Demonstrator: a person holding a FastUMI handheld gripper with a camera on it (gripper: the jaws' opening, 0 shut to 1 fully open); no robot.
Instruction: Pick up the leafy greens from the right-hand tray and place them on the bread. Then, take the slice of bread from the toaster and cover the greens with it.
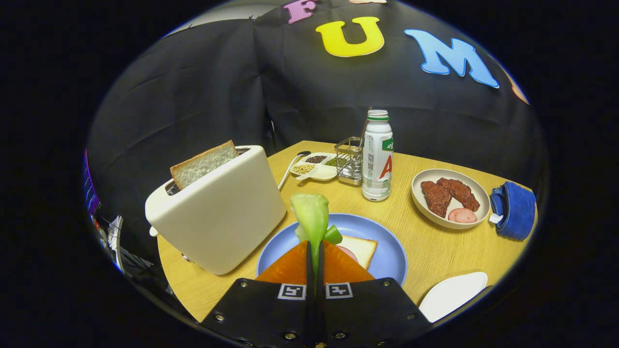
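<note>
The gripper (315, 251) has its two fingers pressed close together on a piece of leafy greens (312, 217), which sticks up from between the fingertips and hangs above the blue plate (387, 251). On that plate lies a slice of bread (362, 249) with a pink round of meat (346, 251) on it, partly hidden behind the fingers. Left of the plate stands a cream toaster (222, 212) with a second slice of bread (203, 164) sticking up out of its slot. Beyond the plate, a white bottle (377, 157) with a green cap stands upright on the wooden counter (435, 251), and just beside it is a small wire basket (349, 162). Behind those sits a white divided dish (316, 169) holding beans and seeds in separate sections. To the right, a beige bowl (476, 193) holds two brown pieces of meat (447, 193) and a pink slice (462, 215). A folded blue cloth (515, 210) lies just beside the bowl, and a white tray (452, 294) sits near the counter's edge.
</note>
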